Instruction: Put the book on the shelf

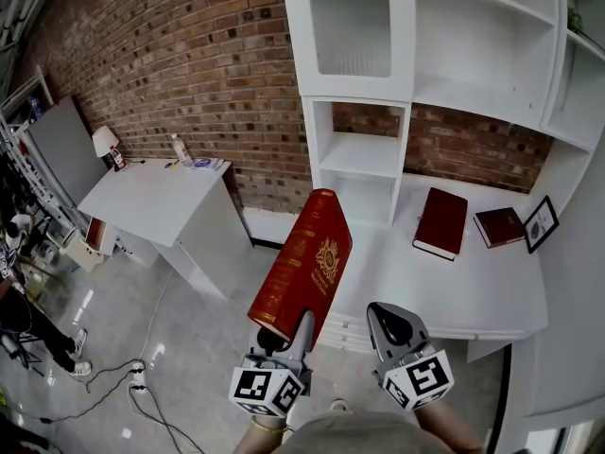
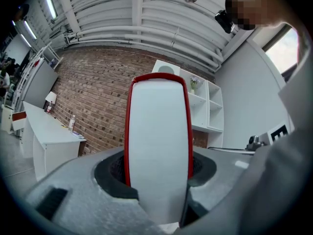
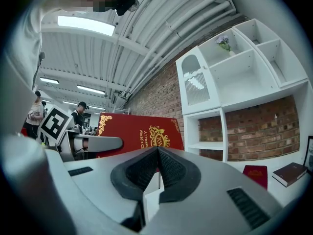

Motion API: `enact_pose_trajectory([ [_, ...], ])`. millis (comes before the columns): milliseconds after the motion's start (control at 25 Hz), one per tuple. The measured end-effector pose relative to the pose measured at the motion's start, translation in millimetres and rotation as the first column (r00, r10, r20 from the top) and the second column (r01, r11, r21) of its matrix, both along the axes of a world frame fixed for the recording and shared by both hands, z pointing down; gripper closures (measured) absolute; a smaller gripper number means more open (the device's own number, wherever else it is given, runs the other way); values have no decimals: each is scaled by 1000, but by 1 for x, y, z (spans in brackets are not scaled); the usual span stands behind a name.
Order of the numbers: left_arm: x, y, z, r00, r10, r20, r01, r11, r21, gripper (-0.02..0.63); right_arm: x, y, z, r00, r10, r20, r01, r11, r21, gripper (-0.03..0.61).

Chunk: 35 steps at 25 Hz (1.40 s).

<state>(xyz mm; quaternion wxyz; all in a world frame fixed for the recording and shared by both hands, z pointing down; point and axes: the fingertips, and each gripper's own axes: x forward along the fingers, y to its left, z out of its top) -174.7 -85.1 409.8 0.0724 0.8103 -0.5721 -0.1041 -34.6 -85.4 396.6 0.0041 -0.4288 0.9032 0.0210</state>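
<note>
A large red book (image 1: pixel 302 263) with a gold crest stands tilted up in the air in front of the white desk (image 1: pixel 454 287). My left gripper (image 1: pixel 288 337) is shut on its lower end. In the left gripper view the book's white page edge (image 2: pixel 159 141), with a red cover on each side, fills the gap between the jaws of the left gripper (image 2: pixel 159 180). My right gripper (image 1: pixel 389 327) hangs just right of the book, shut and empty, and in its own view the right gripper's (image 3: pixel 157 153) tips meet. The white shelf unit (image 1: pixel 364 154) rises behind the desk.
On the desk lie a dark red book (image 1: pixel 441 222) and a brown book (image 1: pixel 499 226), beside a small picture frame (image 1: pixel 541 223). A white table (image 1: pixel 156 197) with a lamp and a bottle stands to the left. Cables (image 1: pixel 142 386) trail on the floor.
</note>
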Motion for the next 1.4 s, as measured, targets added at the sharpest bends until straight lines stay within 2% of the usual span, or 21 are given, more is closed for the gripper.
enact_pose_trajectory([
  [360, -6, -24, 6, 999, 31, -9, -31, 999, -35, 380, -8, -21, 3, 1000, 30, -5, -30, 1000, 2, 572],
  [560, -7, -37, 7, 999, 48, -4, -49, 999, -15, 380, -7, -28, 4, 999, 50, -12, -50, 999, -4, 572],
  [960, 0, -62, 8, 997, 78, -6, -78, 996, -42, 380, 0, -49, 5, 996, 84, -16, -84, 996, -11, 572],
  [1400, 5, -112, 3, 996, 85, 11, -85, 996, -13, 380, 2, -100, 5, 997, 77, -6, -77, 997, -10, 572],
])
